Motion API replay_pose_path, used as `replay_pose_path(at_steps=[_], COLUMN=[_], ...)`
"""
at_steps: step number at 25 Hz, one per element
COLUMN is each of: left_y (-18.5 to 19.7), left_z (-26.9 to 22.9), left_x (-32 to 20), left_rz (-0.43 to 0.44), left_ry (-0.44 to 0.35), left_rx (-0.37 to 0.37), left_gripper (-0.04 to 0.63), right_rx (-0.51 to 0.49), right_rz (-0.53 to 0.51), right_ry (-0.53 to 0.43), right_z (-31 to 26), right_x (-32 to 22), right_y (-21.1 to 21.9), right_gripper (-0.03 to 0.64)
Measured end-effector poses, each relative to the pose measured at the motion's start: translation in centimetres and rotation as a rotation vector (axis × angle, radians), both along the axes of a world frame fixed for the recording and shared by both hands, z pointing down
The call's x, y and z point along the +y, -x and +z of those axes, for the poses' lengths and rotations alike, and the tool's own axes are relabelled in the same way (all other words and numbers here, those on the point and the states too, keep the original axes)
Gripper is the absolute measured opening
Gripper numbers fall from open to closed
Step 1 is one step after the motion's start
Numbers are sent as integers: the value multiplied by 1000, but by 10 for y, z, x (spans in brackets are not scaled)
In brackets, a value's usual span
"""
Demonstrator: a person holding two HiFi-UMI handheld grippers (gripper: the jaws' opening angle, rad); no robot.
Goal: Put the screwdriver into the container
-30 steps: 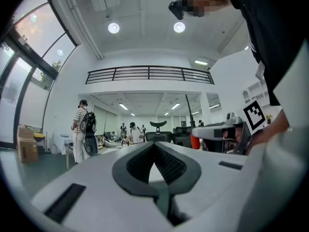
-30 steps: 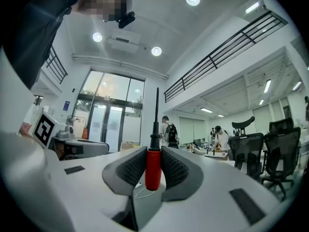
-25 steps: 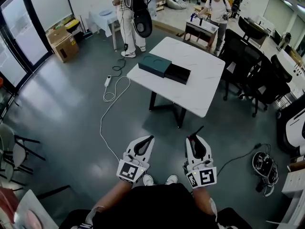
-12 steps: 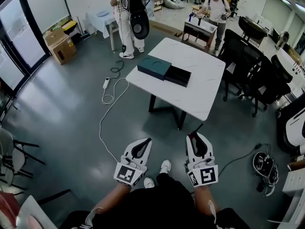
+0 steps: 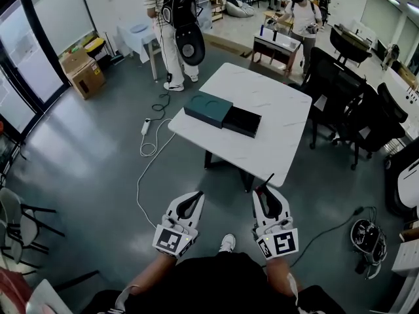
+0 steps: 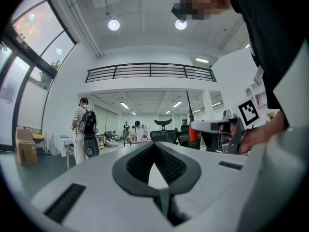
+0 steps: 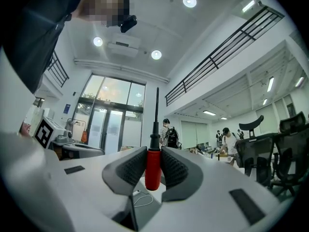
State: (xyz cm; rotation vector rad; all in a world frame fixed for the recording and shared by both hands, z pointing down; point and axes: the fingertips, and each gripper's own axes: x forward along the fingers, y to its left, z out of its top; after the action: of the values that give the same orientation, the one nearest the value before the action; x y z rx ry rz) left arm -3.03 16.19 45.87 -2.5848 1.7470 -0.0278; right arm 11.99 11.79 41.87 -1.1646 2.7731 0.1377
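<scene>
A white table [image 5: 278, 129] stands ahead of me. On it sit a dark teal box [image 5: 208, 108] and, against its right side, an open black container [image 5: 241, 121]. My right gripper [image 5: 263, 190] is held low in front of my body, short of the table's near edge. It is shut on the screwdriver [image 7: 153, 168]: the red handle is between the pads and the black shaft points forward [image 5: 268, 178]. My left gripper [image 5: 198, 195] hangs beside it, its tips together [image 6: 154, 144] with nothing between them.
Black office chairs [image 5: 353, 110] crowd the table's right side. A person with a backpack [image 5: 173, 18] stands beyond the table's far left corner. A white cable [image 5: 147, 156] trails over the floor at the left. A cardboard box [image 5: 84, 70] sits by the glass doors.
I have stepped toward the table, which now lies closer to both grippers. The screwdriver stays clamped in the right gripper. The left gripper stays shut.
</scene>
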Motion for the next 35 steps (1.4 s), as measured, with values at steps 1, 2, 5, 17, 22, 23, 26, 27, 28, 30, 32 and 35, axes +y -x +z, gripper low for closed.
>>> replay_pose_path(at_steps=[1, 2, 5, 17, 22, 23, 26, 27, 28, 30, 32, 35], left_y=[-1, 0, 0, -19, -23, -23, -25, -23, -21, -17, -12, 0], left_z=[0, 0, 2, 18, 25, 23, 16, 16, 17, 16, 12, 4], left_x=[-7, -15, -39, -105, -128, -132, -146, -151, -157, -169, -183, -204], left_rz=[1, -3, -21, -10, -17, -17, 6, 9, 11, 17, 25, 45], left_ry=[-2, 0, 16, 39, 63, 60, 30, 26, 26, 24, 20, 7], left_rx=[4, 9, 34, -5, 2, 4, 0, 0, 3, 9, 13, 18], left_gripper=[5, 5, 5, 5, 5, 5, 5, 5, 5, 5, 5, 5], right_rx=[-3, -8, -15, -2, 12, 13, 16, 16, 15, 15, 17, 18], right_rz=[-1, -3, -12, -39, -29, -18, 13, 20, 26, 34, 39, 44], right_ry=[1, 1, 6, 45, 25, 20, 15, 19, 25, 33, 35, 39], right_z=[-1, -1, 0, 22, 17, 16, 16, 18, 19, 21, 20, 17], right_x=[-8, -16, -36, -89, -111, -114, -127, -132, -137, -148, -159, -177], right_y=[0, 0, -2, -12, -17, -19, -22, -22, -21, -17, -10, 6], right_gripper=[106, 106, 106, 106, 106, 106, 106, 106, 106, 106, 106, 106])
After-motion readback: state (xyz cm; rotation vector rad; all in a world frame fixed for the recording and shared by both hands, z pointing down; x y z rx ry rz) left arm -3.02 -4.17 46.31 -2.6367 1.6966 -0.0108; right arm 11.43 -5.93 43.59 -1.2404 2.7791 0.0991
